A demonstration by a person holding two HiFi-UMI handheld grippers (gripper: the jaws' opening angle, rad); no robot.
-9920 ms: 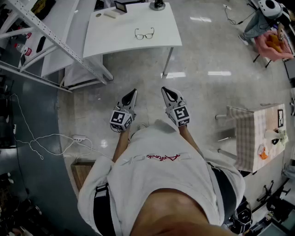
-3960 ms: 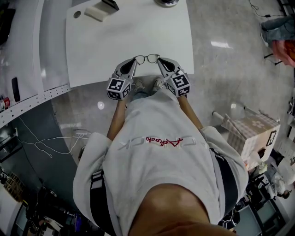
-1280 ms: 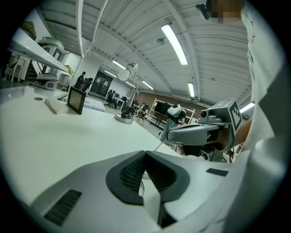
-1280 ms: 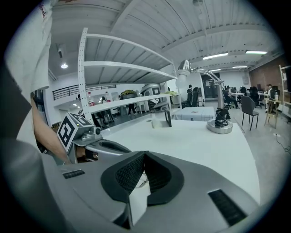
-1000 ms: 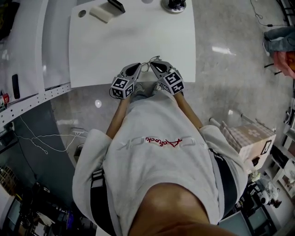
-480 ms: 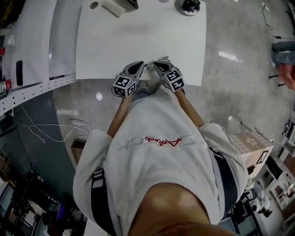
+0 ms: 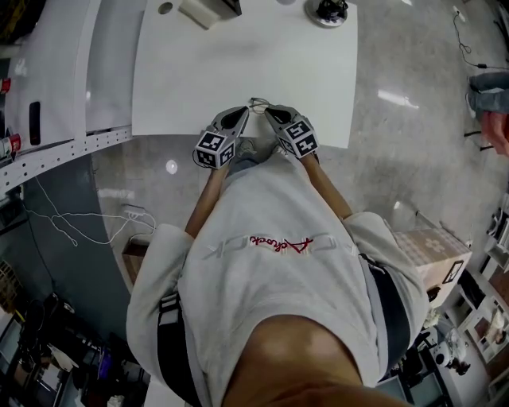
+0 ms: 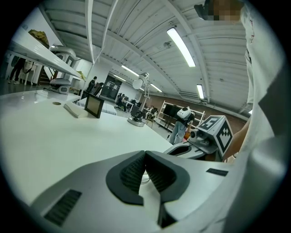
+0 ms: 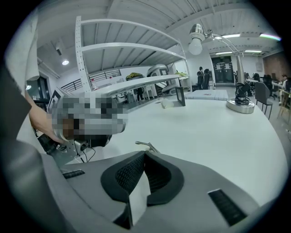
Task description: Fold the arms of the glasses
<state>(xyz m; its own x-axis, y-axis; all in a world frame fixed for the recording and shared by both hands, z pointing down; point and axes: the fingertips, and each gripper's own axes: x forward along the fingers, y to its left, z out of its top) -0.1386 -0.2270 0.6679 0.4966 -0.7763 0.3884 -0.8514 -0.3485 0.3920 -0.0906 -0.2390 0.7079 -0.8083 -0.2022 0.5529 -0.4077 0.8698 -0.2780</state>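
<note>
The thin-framed glasses (image 7: 256,102) are held just over the white table's (image 7: 238,63) front edge, between my two grippers, and show only as a small dark tangle. My left gripper (image 7: 243,112) meets them from the left with its jaws together (image 8: 145,154); a bit of lens (image 8: 144,175) shows behind the pads. My right gripper (image 7: 268,111) comes in from the right, also shut (image 9: 145,154), and a thin metal piece of the glasses (image 9: 143,144) sticks out past its tips. The two grippers' tips nearly touch.
A lamp base (image 7: 328,11) stands at the table's far edge, right of centre. A white block (image 7: 197,13) and a small black screen (image 8: 94,105) sit at the far left. A second white surface (image 7: 103,63) adjoins on the left. Bare floor lies to the right.
Four seconds ago the glasses were stretched wide between the grippers. The grippers have since drawn close together and the glasses have narrowed between them. Little has moved in the last half second.
</note>
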